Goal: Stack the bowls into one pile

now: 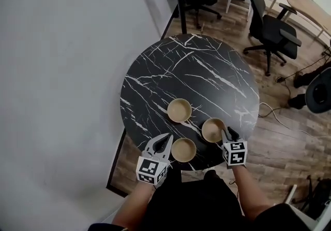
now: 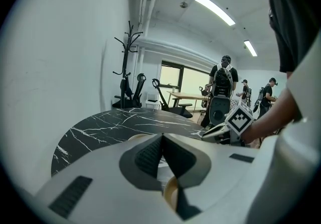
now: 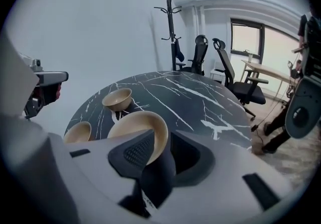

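Three tan bowls stand apart on the round black marble table (image 1: 181, 64): a far bowl (image 1: 179, 110), a right bowl (image 1: 212, 130) and a front bowl (image 1: 183, 149). My left gripper (image 1: 166, 140) is shut with nothing in it, its tip just left of the front bowl. In the left gripper view that gripper (image 2: 161, 137) shows its jaws meeting, with a bowl's rim (image 2: 169, 193) below them. My right gripper (image 1: 226, 132) is at the right bowl's near edge. In the right gripper view the right bowl's rim (image 3: 135, 127) stands between the open jaws of that gripper (image 3: 161, 142), with a gap on the right side.
A white wall runs along the table's left. Office chairs (image 1: 269, 23), a coat rack (image 3: 170, 22) and a wooden desk (image 1: 305, 2) stand beyond the table. Cables (image 1: 271, 111) lie on the wooden floor at right. People (image 2: 223, 85) stand in the background.
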